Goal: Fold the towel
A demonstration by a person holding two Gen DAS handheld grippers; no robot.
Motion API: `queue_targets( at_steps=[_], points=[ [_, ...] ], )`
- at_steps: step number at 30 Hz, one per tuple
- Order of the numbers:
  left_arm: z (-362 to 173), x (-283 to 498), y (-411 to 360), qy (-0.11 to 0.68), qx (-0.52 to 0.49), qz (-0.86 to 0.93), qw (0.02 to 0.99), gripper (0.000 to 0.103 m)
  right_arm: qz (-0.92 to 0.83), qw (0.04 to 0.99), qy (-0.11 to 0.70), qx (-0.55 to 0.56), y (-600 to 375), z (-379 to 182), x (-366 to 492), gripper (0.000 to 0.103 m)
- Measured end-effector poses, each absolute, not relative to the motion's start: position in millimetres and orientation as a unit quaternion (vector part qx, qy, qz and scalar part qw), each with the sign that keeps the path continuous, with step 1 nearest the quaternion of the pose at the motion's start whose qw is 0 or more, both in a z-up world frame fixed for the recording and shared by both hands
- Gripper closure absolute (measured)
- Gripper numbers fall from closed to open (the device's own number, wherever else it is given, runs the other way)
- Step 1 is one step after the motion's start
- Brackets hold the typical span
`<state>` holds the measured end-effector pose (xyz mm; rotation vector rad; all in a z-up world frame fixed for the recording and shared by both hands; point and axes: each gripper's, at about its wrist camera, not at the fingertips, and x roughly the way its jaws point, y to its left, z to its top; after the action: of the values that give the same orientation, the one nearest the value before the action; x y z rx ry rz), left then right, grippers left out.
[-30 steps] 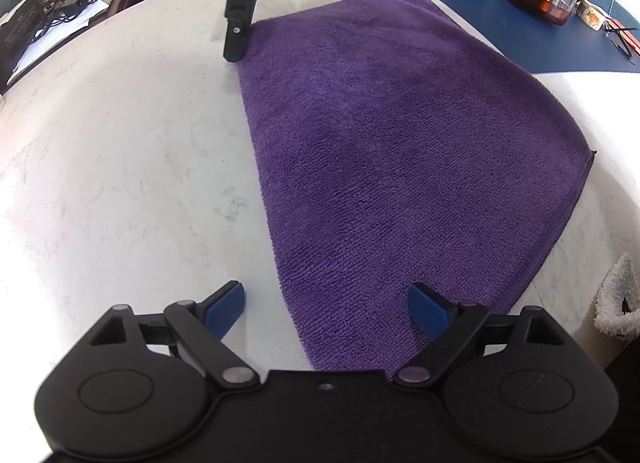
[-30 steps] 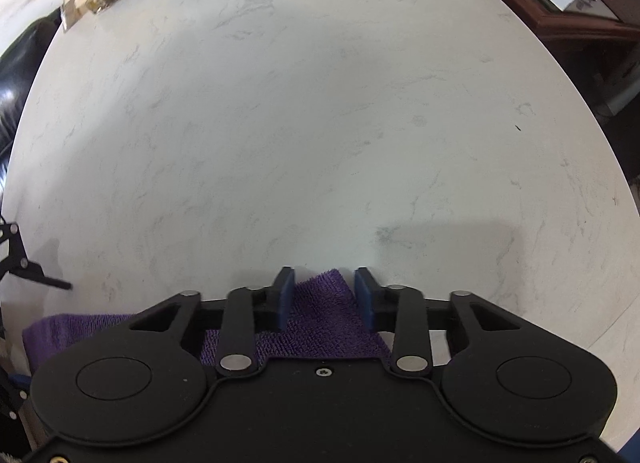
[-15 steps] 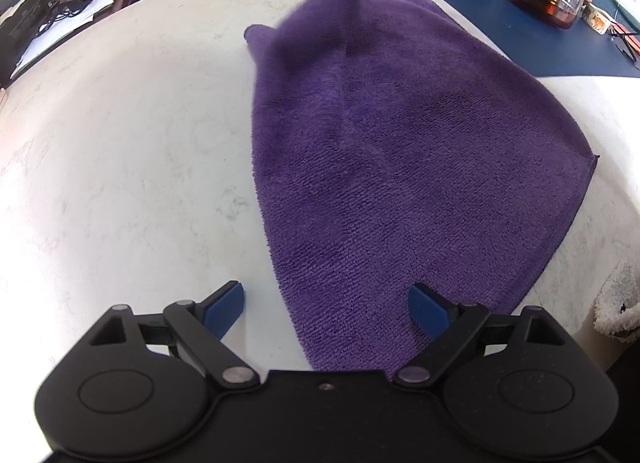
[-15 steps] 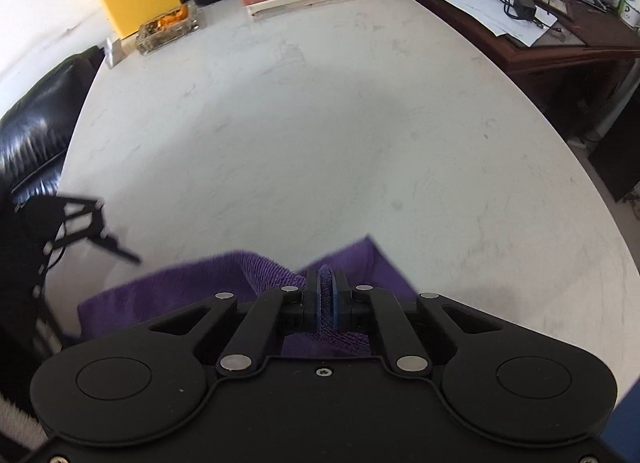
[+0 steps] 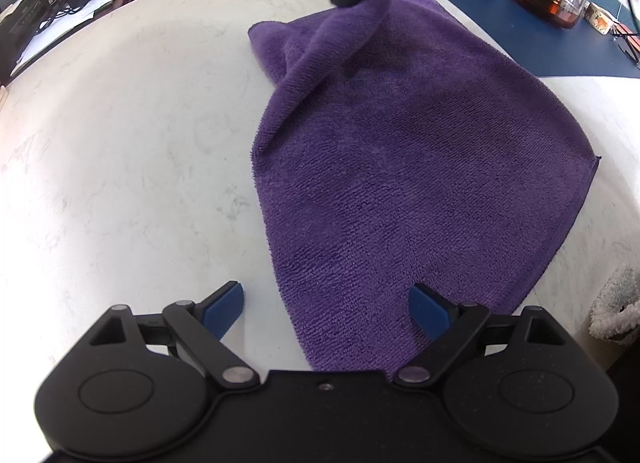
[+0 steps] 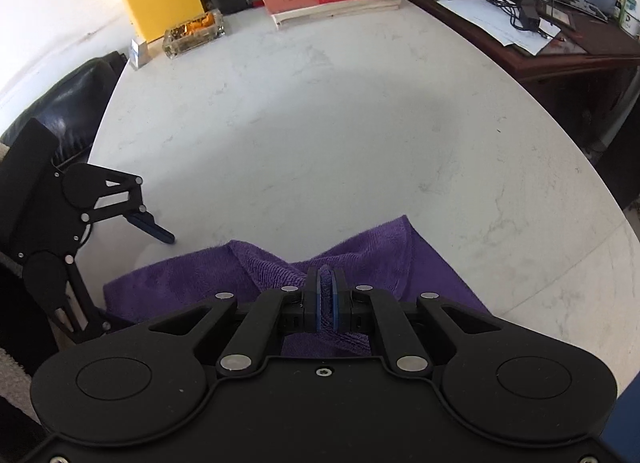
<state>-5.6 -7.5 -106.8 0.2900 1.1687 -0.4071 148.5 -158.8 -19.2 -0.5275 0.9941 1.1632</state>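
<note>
Here the right gripper [image 6: 327,305] pinches the far corner of the soft, limp towel [image 5: 400,167]; the left gripper [image 5: 326,305], jaws wide, straddles its near corner, the likely next hold.

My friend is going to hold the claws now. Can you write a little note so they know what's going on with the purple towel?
Right claw: shut on the far corner of the towel, with that corner lifted off the table.
Left claw: open, holding nothing, with the towel's near corner between its fingers but not pinched.
Towel: mostly flat on the table; only the far corner is raised and bunched.
Done: one corner gripped and picked up.
Left: probably grab the near corner with the left claw, carry both corners over to the opposite edge, then smooth the fold. No fold is made yet.
</note>
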Motion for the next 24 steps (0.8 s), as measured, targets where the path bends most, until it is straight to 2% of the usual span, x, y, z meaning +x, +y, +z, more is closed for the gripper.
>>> queue_targets(
  at_steps=[3,6,9,11,13,24],
  points=[
    [-107.6,-4.7,-8.2,0.546,0.136,-0.191,0.804,0.014,0.517,0.677,0.462,-0.246,-154.8,-36.5,152.0,0.096],
    [-107.3,-4.4,-6.8,0.546,0.136,-0.191,0.804,0.014,0.515,0.664,0.485,-0.242,-154.4,-48.4,149.8,0.090],
    [-108.8,-3.9,-7.7,0.546,0.137,-0.191,0.804,0.013,0.520,0.669,0.486,-0.216,-160.5,-39.4,150.6,0.078],
    [-109.5,-3.7,-7.9,0.547,0.137,-0.191,0.804,0.013,0.523,0.678,0.482,-0.187,-164.4,-27.3,156.5,0.065],
    [-110.0,-4.2,-7.7,0.547,0.137,-0.191,0.804,0.013,0.519,0.694,0.478,-0.147,-169.0,-15.5,171.5,0.058],
    [-111.6,-4.3,-5.3,0.547,0.137,-0.190,0.804,0.013,0.452,0.680,0.565,-0.120,-171.0,-73.3,215.3,0.057]
  ],
)
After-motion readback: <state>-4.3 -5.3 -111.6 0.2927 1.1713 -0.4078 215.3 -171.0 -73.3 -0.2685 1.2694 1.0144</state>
